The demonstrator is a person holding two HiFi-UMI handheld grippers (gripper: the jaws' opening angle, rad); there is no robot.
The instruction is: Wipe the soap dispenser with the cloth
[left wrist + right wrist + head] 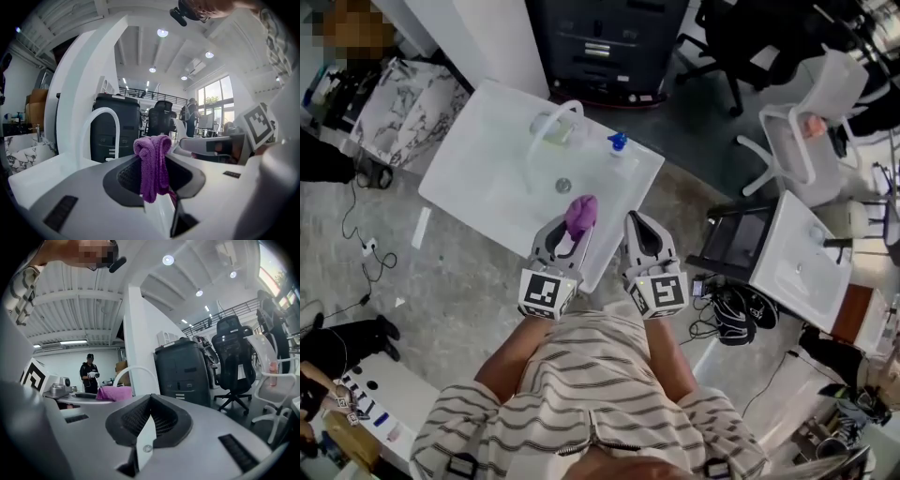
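Note:
My left gripper (576,228) is shut on a purple cloth (581,213), a bunched fold that sticks out past its tips over the near edge of the white sink unit (469,150). In the left gripper view the cloth (153,165) hangs pinched between the jaws. My right gripper (639,232) is shut with nothing in it, beside the left one at the sink's near right edge. The soap dispenser (618,143), small with a blue pump top, stands on the sink's far right rim, beyond both grippers. From the right gripper view the cloth (114,393) shows at the left.
A curved white faucet (546,128) arches over the basin with its drain (563,186). A second sink unit (802,262) stands to the right, with white chairs (802,122) behind it. Cables (366,248) lie on the floor at the left. A dark cabinet (605,42) stands behind the sink.

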